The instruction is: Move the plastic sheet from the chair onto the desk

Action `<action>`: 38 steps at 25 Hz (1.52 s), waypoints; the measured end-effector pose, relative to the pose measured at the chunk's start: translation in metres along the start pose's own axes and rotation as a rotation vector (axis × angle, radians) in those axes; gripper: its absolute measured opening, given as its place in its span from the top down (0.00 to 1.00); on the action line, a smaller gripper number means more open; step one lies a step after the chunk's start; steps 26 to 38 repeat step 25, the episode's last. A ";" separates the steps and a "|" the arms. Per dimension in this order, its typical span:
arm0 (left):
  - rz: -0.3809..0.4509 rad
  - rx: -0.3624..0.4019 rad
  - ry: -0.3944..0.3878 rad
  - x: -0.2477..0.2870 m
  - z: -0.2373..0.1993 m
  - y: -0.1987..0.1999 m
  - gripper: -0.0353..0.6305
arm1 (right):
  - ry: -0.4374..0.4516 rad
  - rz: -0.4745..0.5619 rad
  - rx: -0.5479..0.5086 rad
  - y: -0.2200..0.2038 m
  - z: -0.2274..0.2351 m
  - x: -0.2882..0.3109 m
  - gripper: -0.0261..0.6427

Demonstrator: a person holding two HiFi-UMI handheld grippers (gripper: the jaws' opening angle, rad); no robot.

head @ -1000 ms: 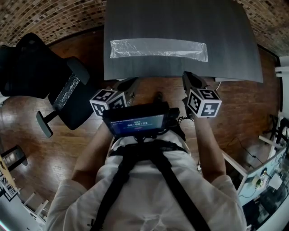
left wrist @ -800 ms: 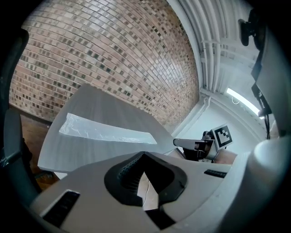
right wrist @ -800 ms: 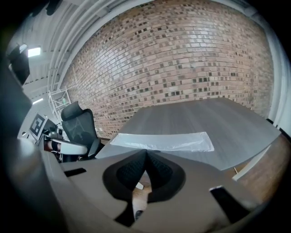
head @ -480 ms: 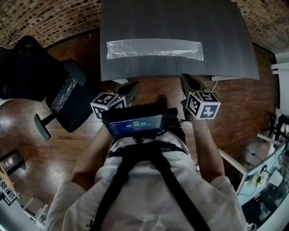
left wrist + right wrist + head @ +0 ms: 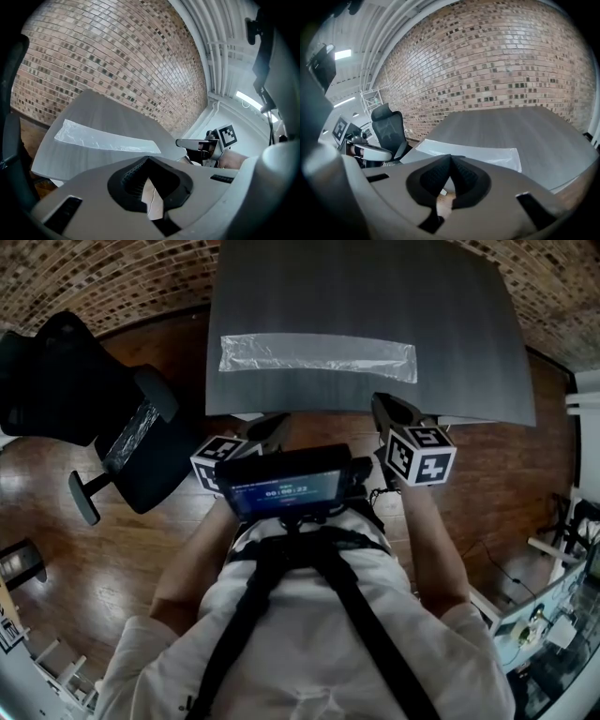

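Both the left gripper [image 5: 268, 426] and right gripper [image 5: 382, 404] hover before the desk [image 5: 375, 296], fingers [image 5: 129, 180] clenched empty.

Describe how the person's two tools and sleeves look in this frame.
The left tool and right tool have pale grey bodies with black ribbed pads. Each carries a white cube printed with black square markers. The person wears a short-sleeved white shirt under black harness straps.

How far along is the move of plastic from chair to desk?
Done: one plastic sheet lies flat on the desk. In hand: nothing; the left gripper and right gripper are shut and empty, by the desk edge. Left: what looks like a second sheet lies on the chair seat, to be picked up.
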State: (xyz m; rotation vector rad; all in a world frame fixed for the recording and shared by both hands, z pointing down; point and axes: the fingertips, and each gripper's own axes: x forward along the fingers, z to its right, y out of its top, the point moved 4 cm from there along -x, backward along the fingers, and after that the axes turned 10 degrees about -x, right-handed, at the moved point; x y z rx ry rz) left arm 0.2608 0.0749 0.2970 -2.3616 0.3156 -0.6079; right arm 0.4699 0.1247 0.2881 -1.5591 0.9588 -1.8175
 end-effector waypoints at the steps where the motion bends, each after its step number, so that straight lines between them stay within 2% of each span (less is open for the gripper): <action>1: -0.001 0.002 0.005 0.003 0.001 0.000 0.95 | 0.004 -0.001 -0.005 0.001 0.003 0.000 0.96; 11: 0.021 -0.019 0.010 0.021 0.017 0.001 0.95 | 0.043 -0.017 -0.042 0.000 0.018 0.002 0.96; 38: 0.011 -0.034 0.023 0.035 0.021 -0.007 0.95 | 0.055 -0.036 -0.050 -0.007 0.031 0.003 0.96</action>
